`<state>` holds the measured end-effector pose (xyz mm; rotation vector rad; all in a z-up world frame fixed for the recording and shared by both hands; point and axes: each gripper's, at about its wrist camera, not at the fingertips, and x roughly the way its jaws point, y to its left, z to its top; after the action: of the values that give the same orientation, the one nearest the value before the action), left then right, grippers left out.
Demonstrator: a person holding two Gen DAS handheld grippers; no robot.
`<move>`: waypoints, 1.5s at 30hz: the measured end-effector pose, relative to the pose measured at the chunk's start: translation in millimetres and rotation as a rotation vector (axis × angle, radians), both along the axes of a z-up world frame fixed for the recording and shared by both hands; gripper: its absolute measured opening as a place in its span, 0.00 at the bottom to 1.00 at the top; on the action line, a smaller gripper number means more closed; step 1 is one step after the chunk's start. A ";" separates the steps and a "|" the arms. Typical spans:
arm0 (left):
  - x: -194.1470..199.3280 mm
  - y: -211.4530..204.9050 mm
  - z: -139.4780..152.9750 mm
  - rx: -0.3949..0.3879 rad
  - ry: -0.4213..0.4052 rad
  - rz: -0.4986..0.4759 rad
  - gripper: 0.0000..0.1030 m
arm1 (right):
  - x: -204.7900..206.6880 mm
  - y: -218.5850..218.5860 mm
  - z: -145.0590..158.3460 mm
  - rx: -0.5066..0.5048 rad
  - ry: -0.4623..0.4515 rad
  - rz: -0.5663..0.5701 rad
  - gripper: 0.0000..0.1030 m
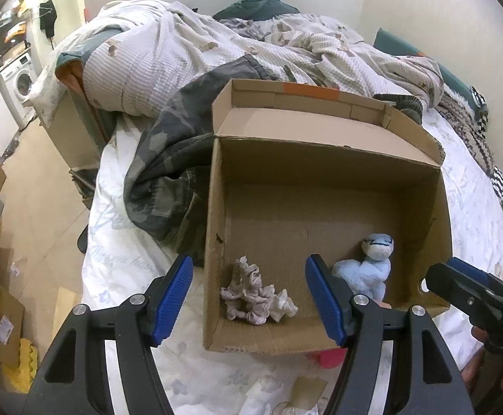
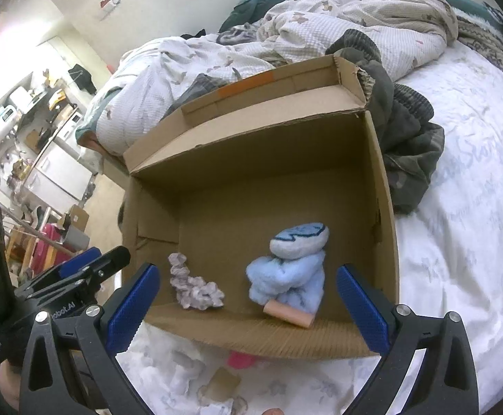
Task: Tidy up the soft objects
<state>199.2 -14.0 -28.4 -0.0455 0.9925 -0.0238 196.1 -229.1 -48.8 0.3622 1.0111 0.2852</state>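
An open cardboard box (image 1: 213, 242) (image 2: 382, 207) stands on the bed. Inside lie a crumpled pale scrunchie-like cloth (image 1: 254, 292) (image 2: 192, 285) and a light-blue plush toy (image 1: 369, 263) (image 2: 289, 273), with a small peach block (image 2: 287, 314) at the toy's base. My left gripper (image 1: 251, 301) is open and empty over the box's near left corner. My right gripper (image 2: 248, 307) is open and empty above the box's near edge; it also shows in the left wrist view (image 1: 465, 283), and the left gripper shows in the right wrist view (image 2: 89, 266).
A pink soft object (image 1: 324, 358) (image 2: 242, 359) lies on the white sheet just before the box, with a cardboard scrap (image 2: 222, 385) and pale cloth (image 2: 182, 377) nearby. Rumpled duvets (image 1: 189, 55) and a camouflage garment (image 1: 168, 173) lie behind. The bed edge drops to the floor (image 1: 37, 207) at left.
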 end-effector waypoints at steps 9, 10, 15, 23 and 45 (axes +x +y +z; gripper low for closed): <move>-25.4 8.5 6.9 0.012 -0.010 0.012 0.63 | -20.8 3.8 5.8 -0.016 -0.003 0.006 1.00; -29.0 9.9 7.4 0.013 -0.010 0.014 0.63 | -23.9 3.9 5.6 -0.020 -0.002 0.004 1.00; -42.4 15.3 7.9 -0.010 -0.005 0.015 0.63 | -34.8 5.5 4.6 -0.032 0.004 0.005 1.00; -57.0 20.7 3.9 -0.036 0.031 0.034 0.63 | -54.5 12.4 1.1 -0.070 0.013 0.010 1.00; -76.4 46.1 -14.6 0.038 0.103 0.122 0.63 | -91.0 31.2 -54.8 -0.006 0.284 0.080 1.00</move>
<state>122.8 32.2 -43.0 -0.0731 1.0917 0.1099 105.1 -197.9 -103.6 0.3632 1.3078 0.3082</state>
